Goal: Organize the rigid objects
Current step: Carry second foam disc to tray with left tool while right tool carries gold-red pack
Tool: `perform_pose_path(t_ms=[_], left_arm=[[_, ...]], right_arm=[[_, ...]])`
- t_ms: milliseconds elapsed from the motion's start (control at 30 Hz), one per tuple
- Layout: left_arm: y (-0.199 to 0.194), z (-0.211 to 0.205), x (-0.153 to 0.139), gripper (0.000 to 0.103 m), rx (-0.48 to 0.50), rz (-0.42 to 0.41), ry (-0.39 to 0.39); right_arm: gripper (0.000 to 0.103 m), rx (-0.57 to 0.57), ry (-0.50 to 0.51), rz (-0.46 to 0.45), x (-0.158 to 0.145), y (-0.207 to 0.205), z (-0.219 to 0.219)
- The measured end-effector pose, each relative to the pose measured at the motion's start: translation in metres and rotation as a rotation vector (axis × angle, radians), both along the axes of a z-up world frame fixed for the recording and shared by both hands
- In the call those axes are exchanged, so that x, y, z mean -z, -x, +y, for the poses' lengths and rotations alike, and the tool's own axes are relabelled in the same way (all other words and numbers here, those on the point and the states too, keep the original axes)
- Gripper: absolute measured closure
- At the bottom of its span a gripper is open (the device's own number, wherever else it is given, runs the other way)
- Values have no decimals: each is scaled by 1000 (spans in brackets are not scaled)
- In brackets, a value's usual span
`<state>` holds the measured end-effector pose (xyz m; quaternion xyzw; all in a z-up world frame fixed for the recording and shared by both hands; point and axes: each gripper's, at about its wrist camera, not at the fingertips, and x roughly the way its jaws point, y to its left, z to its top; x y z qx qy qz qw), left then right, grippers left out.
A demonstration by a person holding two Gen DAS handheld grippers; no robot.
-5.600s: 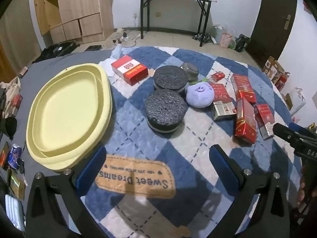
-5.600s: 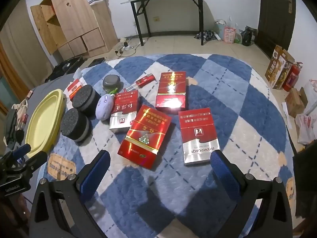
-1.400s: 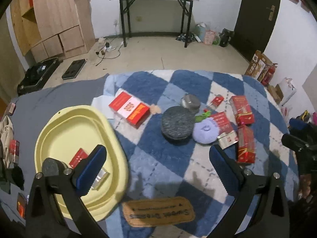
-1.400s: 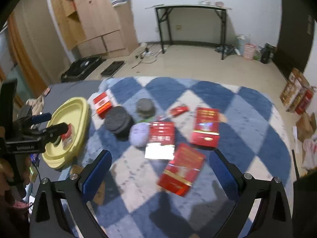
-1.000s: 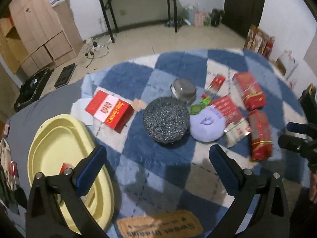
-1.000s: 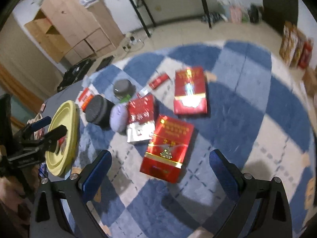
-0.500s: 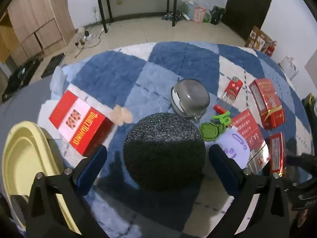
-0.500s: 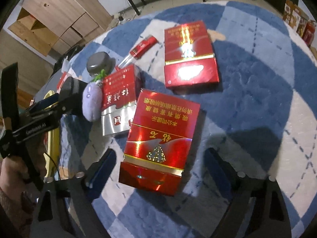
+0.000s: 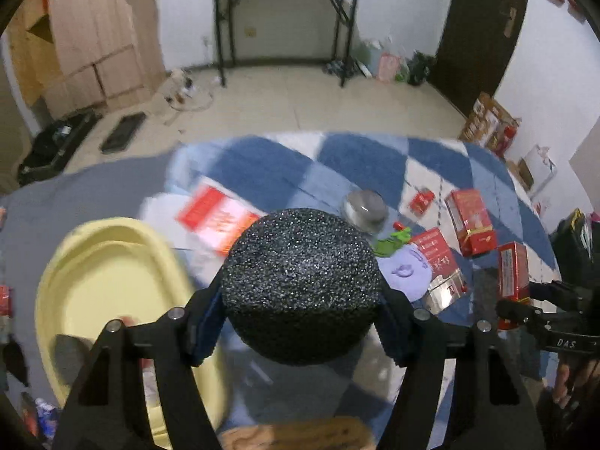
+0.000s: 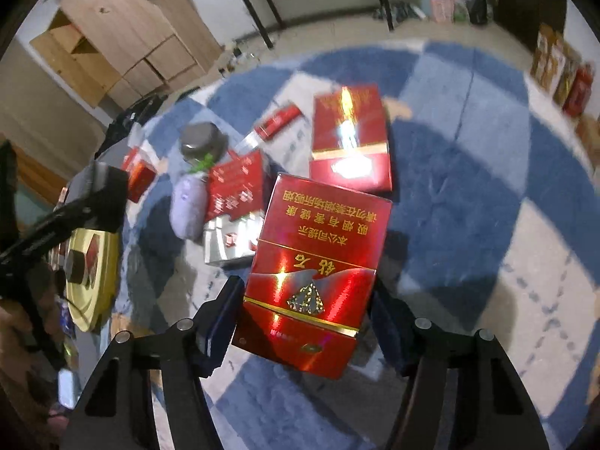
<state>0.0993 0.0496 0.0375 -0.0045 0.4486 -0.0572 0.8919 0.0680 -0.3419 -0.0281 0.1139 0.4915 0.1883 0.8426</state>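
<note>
While both tools have just been closing, our left tool (image 9: 302,322) clamps the black foam puck (image 9: 300,285), yellow tray (image 9: 101,262) lower-left; our right tool (image 10: 305,333) clamps the red carton (image 10: 318,258), long axis pointing away.

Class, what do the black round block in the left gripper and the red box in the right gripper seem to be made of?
Black round block: likely coarse foam or sponge, matte and speckled. Red box: probably cardboard with glossy foil finish, given its glare and gold print.
</note>
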Motion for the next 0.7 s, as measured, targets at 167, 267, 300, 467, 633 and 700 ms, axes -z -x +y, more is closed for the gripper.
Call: perform_pose_path(t_ms=[167, 267, 300, 467, 633, 700], left_arm=[[18, 82, -26, 33, -148, -9, -52], [23, 134, -23, 33, -247, 13, -43], [23, 153, -21, 33, -281, 21, -40], [14, 217, 9, 33, -392, 76, -17], [-9, 253, 58, 33, -440, 175, 26], [-16, 259, 76, 33, -430, 206, 33]], right_arm=[[39, -155, 26, -144, -56, 23, 49], [39, -276, -3, -190, -91, 27, 104], [39, -309, -3, -205, -98, 27, 122], [40, -518, 56, -242, -106, 31, 235], [40, -679, 151, -197, -68, 34, 329], [40, -710, 189, -177, -50, 31, 356]])
